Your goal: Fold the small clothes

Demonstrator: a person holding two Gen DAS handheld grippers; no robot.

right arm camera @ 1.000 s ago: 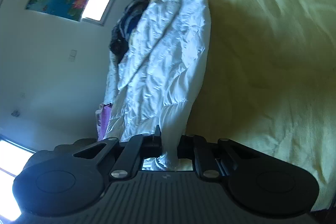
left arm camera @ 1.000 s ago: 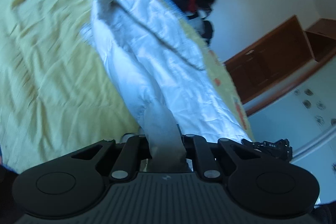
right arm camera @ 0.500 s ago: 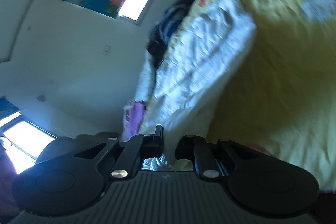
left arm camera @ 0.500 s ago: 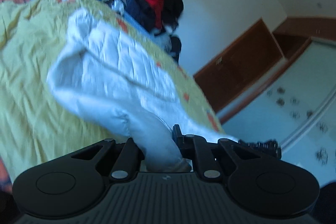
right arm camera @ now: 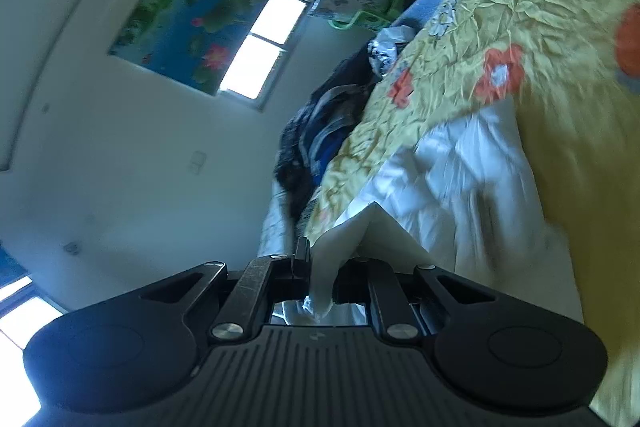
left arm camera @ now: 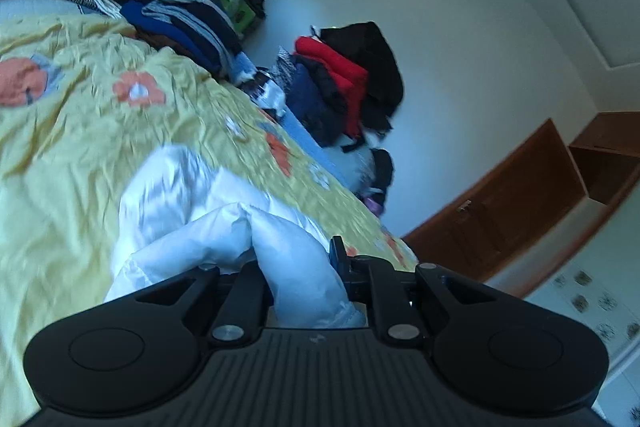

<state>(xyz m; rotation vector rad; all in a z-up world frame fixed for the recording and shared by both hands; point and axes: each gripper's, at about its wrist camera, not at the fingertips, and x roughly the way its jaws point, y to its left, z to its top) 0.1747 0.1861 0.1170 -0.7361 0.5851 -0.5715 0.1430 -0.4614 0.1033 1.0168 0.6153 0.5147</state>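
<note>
A white quilted garment [left arm camera: 192, 211] lies bunched on the yellow flowered bedspread [left arm camera: 80, 131]. My left gripper [left arm camera: 300, 267] is shut on a thick fold of it, low over the bed. In the right wrist view the same white garment [right arm camera: 460, 187] spreads over the bedspread [right arm camera: 540, 27], and my right gripper [right arm camera: 320, 275] is shut on a thin edge of it. The fabric hides most of the fingertips in both views.
A pile of dark folded clothes [left arm camera: 172, 11] sits at the bed's far edge. Red and black clothes [left arm camera: 348, 79] hang by the wall. A brown wooden cabinet [left arm camera: 520, 199] stands at the right. A window [right arm camera: 256, 47] and a flower picture [right arm camera: 188, 19] are on the wall.
Both grippers have swung the white garment over and down toward me. It was hanging stretched out long; now it lies bunched on the bed. Both stay shut on it.
</note>
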